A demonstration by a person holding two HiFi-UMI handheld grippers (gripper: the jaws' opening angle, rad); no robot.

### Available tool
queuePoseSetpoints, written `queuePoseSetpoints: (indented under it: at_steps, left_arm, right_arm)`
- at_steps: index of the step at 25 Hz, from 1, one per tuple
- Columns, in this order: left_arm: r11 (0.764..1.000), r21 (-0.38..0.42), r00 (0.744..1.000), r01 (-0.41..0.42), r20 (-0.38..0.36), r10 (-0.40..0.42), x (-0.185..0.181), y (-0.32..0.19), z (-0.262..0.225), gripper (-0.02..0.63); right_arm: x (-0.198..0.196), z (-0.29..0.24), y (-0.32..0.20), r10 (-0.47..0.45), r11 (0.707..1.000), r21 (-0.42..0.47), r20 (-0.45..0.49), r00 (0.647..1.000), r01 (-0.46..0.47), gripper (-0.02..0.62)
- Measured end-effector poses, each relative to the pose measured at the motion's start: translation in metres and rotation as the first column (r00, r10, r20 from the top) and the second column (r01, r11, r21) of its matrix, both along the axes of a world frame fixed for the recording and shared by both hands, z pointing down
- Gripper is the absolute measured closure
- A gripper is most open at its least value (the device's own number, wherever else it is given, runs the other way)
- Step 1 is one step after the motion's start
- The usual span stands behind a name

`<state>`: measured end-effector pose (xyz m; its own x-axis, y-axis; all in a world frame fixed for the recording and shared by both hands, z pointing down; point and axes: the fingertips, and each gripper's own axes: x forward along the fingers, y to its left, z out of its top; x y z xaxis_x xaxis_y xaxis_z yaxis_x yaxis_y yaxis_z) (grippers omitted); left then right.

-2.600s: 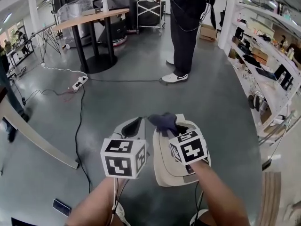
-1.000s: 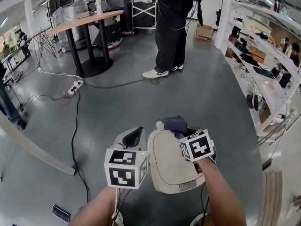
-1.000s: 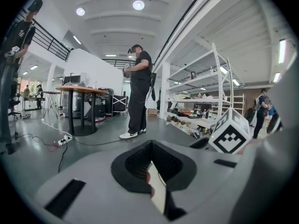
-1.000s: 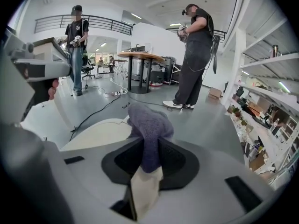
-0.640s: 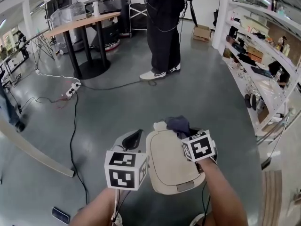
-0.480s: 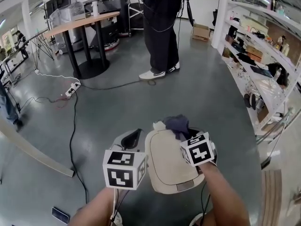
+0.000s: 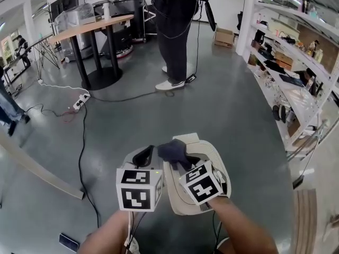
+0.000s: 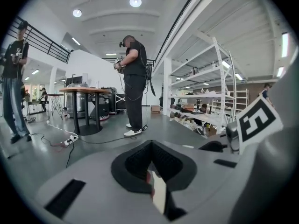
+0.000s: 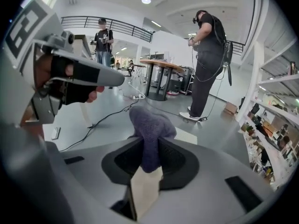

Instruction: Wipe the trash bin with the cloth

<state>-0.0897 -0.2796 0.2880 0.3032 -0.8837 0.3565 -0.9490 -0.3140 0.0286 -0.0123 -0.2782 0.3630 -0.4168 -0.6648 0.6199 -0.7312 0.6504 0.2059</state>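
Observation:
A beige trash bin [image 7: 206, 157] stands on the grey floor just below me. A dark blue cloth [image 7: 172, 151] lies bunched on the left part of its lid. My right gripper [image 7: 179, 162] is shut on the cloth and reaches over the lid from the near side. In the right gripper view the cloth [image 9: 149, 122] sticks up between the jaws of the right gripper [image 9: 149, 158], and beige bin [image 9: 145, 190] shows below. My left gripper [image 7: 144, 155] stays just left of the bin, jaws together and holding nothing; in its own view the left gripper [image 8: 152, 166] points across the room.
A person [image 7: 172, 36] stands a few steps ahead. A round table [image 7: 95, 25] is at the far left, with cables and a power strip [image 7: 79, 100] on the floor. Shelving [image 7: 296, 73] lines the right side. A pale beam [image 7: 37, 168] slants at left.
My right gripper has dragged the cloth across the lid, from its far right side to its left part. The left gripper has barely moved. The standing person has stepped left.

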Motion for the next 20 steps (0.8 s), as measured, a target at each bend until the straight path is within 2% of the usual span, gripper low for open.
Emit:
queuePoseSetpoints:
  at_steps: [7,15,20]
  left_arm:
    - [1.000,0.001,1.000,0.001,-0.019,-0.001,-0.008,0.008,-0.005,0.606]
    - [0.999,-0.032,1.000,0.008,0.001,-0.008,-0.008,0.009,0.001,0.606]
    - [0.999,-0.036,1.000,-0.011,-0.005,0.011,-0.002,0.010,0.004,0.606]
  right_arm:
    - [-0.015,0.022,0.014,-0.067,0.997,-0.043,-0.125,0.990,0.062,0.509]
    - [-0.009,0.021,0.008,-0.041,0.998,-0.051,-0.084,0.996,0.037,0.509]
    - [0.002,0.021,0.004,-0.020,0.999,-0.035,-0.090,0.996,0.017,0.509]
